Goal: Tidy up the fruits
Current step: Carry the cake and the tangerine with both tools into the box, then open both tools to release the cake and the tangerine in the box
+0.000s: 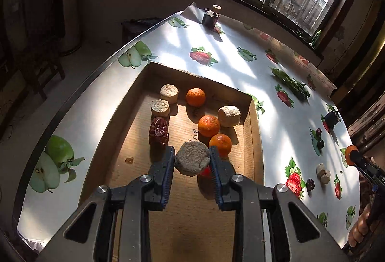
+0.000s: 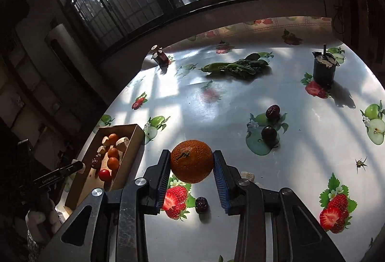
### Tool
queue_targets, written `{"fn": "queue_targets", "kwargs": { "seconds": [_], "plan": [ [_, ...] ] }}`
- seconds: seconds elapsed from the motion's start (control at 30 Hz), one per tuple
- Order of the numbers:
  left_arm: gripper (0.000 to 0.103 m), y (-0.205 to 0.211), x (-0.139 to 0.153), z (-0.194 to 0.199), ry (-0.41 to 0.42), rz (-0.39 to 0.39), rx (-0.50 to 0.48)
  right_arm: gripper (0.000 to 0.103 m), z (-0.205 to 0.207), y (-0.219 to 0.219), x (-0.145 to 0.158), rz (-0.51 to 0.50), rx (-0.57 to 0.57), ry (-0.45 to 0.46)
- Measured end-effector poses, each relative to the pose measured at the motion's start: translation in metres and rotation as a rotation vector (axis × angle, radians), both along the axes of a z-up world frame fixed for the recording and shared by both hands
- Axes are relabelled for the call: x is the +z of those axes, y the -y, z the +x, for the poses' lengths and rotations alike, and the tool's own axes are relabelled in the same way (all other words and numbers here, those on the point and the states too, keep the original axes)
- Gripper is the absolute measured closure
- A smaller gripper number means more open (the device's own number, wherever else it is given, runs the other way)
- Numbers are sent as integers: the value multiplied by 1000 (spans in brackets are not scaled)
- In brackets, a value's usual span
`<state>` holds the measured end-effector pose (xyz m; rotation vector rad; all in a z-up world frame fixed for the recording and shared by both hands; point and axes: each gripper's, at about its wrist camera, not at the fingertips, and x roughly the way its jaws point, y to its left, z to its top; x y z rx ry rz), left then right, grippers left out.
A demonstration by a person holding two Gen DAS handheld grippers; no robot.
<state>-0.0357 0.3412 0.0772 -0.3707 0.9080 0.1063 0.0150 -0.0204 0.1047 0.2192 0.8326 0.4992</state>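
Observation:
My left gripper (image 1: 192,158) is shut on a beige round puck-shaped fruit piece (image 1: 192,161) and holds it over the cardboard box (image 1: 252,137). The box holds three oranges (image 1: 208,125), three more beige pieces (image 1: 160,108), a red date (image 1: 158,131) and a red tomato (image 1: 205,171) half hidden under the held piece. My right gripper (image 2: 191,162) is shut on an orange (image 2: 191,161) above the table, right of the box (image 2: 134,139). Dark dates (image 2: 272,111) lie loose on the table.
The table has a white cloth (image 2: 240,98) printed with strawberries and apples. Leafy greens (image 2: 237,67), a black cup (image 2: 323,68) and a small dark jar (image 2: 161,57) stand toward the far side. A beige piece (image 1: 323,173) and a date (image 1: 310,184) lie right of the box.

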Motion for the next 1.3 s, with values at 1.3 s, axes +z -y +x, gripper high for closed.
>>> {"fn": "queue_targets", "kwargs": {
  "seconds": [1.3],
  "plan": [
    [49, -49, 11, -57, 110, -99, 160, 61, 23, -262, -60, -174, 286, -84]
  ]
}}
